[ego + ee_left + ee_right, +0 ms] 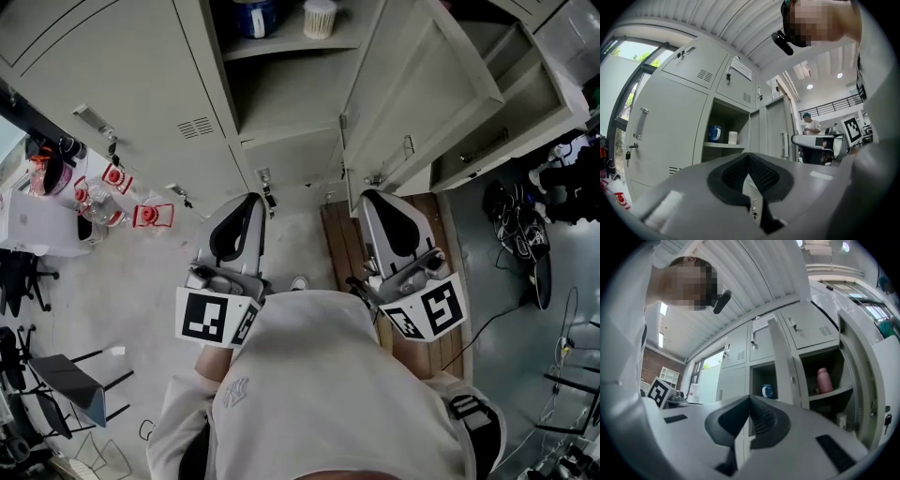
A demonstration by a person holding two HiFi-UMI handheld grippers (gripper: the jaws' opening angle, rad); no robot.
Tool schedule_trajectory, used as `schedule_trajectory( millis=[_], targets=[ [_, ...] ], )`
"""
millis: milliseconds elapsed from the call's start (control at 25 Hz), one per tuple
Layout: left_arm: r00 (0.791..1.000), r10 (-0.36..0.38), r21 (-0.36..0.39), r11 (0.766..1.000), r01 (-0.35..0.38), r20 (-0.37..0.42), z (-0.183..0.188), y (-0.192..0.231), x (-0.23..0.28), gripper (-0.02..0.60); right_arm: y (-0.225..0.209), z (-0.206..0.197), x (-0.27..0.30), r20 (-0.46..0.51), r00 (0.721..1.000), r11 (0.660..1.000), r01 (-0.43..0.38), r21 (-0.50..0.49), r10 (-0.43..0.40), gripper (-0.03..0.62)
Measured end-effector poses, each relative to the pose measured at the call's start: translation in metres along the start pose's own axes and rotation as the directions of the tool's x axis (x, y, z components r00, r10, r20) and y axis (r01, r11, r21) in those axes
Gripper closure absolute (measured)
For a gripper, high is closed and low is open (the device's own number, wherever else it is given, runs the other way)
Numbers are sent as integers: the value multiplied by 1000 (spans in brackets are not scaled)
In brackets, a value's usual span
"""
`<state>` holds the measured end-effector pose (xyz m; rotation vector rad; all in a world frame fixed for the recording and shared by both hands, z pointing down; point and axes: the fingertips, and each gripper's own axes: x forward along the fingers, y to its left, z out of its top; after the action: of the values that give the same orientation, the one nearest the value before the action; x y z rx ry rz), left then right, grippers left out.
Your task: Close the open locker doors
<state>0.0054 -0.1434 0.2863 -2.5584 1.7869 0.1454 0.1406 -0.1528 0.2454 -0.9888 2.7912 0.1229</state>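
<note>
A bank of grey lockers (141,84) faces me. One compartment stands open (281,84), with a blue mug (714,133) and a white cup (732,137) on its shelf. Its door (422,84) swings out toward my right side and shows edge-on as door (783,364). A second open compartment to the right holds a pink bottle (824,379), its door (525,103) also swung out. My left gripper (251,199) is shut and empty, short of the lockers. My right gripper (367,197) is shut and empty, beside the first door's lower edge. Neither visibly touches a door.
A wooden board (342,244) lies on the floor under the open door. Red-marked clutter (153,216) sits at the left by the lockers, a chair (66,380) lower left, cables (525,272) at the right. A person (811,124) stands far back.
</note>
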Motion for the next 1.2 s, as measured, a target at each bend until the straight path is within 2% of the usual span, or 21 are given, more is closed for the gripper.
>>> schedule_trajectory(
  millis=[240,440,480,560,1200],
  targets=[
    [999,-36,-6,999,36,-13,-3,-10,8,574,-30,12,-25,7,999,999,-33,33,33,582],
    [999,-33,-8,999,33,-15,-4,-9,11,574,-64,15,-32,11,999,996,42,84,-43,580],
    [999,-34,-9,999,34,-16,-5,-9,11,574,-67,14,-32,5,999,996,37,86,-38,572],
    [999,-35,-9,999,35,-17,-6,-11,11,574,-68,12,-30,-11,1000,995,5,95,-4,496],
    [1000,-1,-3,1000,1,-19,-7,-2,9,574,-47,1,1,-24,989,983,-142,115,145,490]
  ],
)
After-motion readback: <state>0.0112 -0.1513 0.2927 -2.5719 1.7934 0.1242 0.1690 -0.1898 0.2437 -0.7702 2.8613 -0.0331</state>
